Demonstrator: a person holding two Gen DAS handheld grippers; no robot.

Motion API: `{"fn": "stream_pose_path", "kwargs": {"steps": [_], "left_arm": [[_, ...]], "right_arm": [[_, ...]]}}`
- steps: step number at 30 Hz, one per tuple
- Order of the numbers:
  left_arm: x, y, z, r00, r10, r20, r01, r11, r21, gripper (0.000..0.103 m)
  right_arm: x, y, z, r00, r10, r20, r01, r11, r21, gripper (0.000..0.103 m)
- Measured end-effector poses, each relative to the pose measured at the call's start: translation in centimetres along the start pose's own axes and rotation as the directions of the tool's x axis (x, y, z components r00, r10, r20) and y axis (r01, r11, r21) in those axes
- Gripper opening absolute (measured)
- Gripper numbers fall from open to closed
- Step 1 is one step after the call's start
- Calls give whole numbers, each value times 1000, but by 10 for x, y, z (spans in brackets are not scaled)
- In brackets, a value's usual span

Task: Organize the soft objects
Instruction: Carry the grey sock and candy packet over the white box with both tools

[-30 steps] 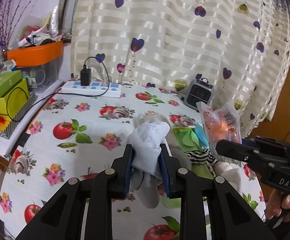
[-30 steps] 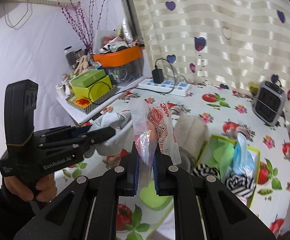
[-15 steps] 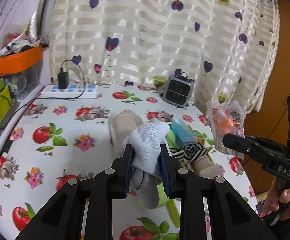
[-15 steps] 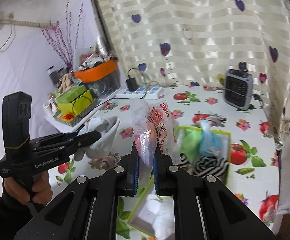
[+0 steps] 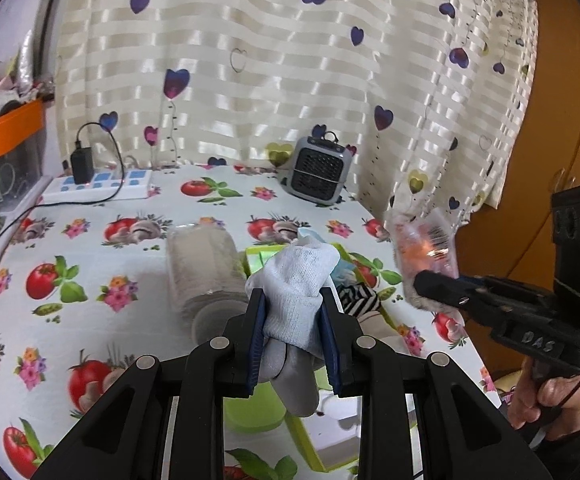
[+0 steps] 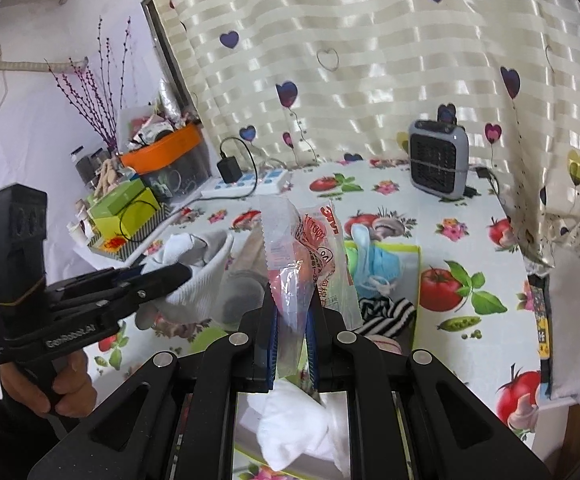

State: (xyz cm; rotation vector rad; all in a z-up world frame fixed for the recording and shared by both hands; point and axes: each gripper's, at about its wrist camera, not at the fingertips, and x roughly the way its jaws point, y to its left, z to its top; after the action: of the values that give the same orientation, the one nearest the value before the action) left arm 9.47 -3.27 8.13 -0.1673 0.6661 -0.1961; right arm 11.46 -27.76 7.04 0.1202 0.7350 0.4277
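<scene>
Below both grippers: green box [image 6: 408, 254] on the tablecloth [image 5: 90, 248], striped cloth [image 6: 386, 312] and blue cloth [image 6: 378, 264] inside. Ahead-left of left gripper [image 5: 293, 330], a rolled towel [image 5: 204, 268] lies beside the box. Left gripper clamps a white sock [image 5: 296, 280], toe hanging under the jaws. Right gripper [image 6: 292, 340] pinches a plastic packet [image 6: 306, 248], which stands up above its narrow jaws.

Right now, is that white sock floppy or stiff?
Probably floppy: the white sock bunches where the left hand-held gripper pinches it, and its grey end droops below. It looks light and unlikely to slip from the pads.
</scene>
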Motion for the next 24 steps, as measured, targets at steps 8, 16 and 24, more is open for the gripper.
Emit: {"fn": "stream_pose_path", "kwargs": {"steps": [8, 16, 24], "left_arm": [[14, -2, 0, 1000, -4, -22, 4, 1000, 1, 24], [28, -2, -2, 999, -7, -48, 6, 1000, -5, 24], [33, -2, -2, 998, -12, -59, 11, 1000, -6, 24]], "right_arm": [[31, -20, -10, 997, -32, -65, 34, 999, 26, 12], [71, -23, -15, 980, -103, -169, 96, 994, -52, 13], [79, -20, -24, 970, -142, -199, 119, 985, -123, 41]]}}
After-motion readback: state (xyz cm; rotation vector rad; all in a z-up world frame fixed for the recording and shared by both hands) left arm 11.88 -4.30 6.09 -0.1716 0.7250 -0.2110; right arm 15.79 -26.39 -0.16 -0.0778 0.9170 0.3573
